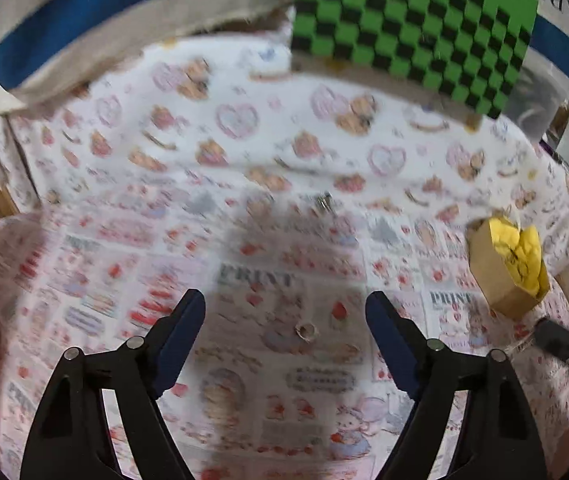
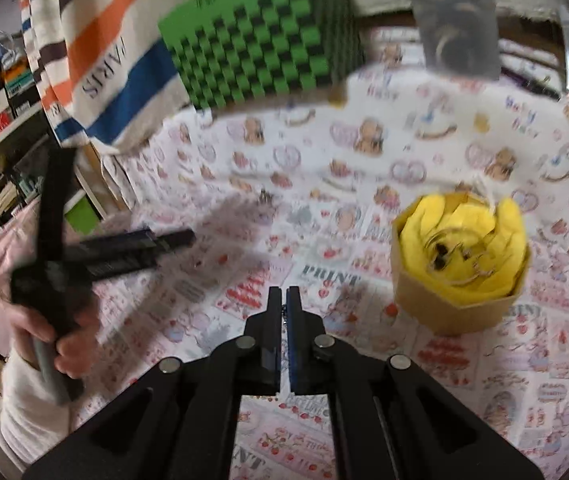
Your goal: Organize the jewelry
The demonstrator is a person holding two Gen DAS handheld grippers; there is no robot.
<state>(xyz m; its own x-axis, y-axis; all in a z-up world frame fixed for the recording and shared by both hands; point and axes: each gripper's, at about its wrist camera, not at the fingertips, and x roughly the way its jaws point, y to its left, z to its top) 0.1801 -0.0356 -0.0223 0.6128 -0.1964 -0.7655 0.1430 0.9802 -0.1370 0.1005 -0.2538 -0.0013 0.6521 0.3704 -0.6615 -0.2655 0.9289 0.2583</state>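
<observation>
Your left gripper has its fingers spread wide, and a small metal ring lies flat on the printed cloth just below the midpoint between the blue-padded tips, touching neither. Your right gripper has its fingers pressed nearly together; something thin and dark shows in the narrow slit, too small to identify. Ahead and to the right of it stands a brown cardboard box, faceted, lined with crumpled yellow tissue that cradles wiry jewelry pieces. Farther off, a tiny metallic piece lies on the cloth. Beyond stands a green-and-black checkered box, blurred.
</observation>
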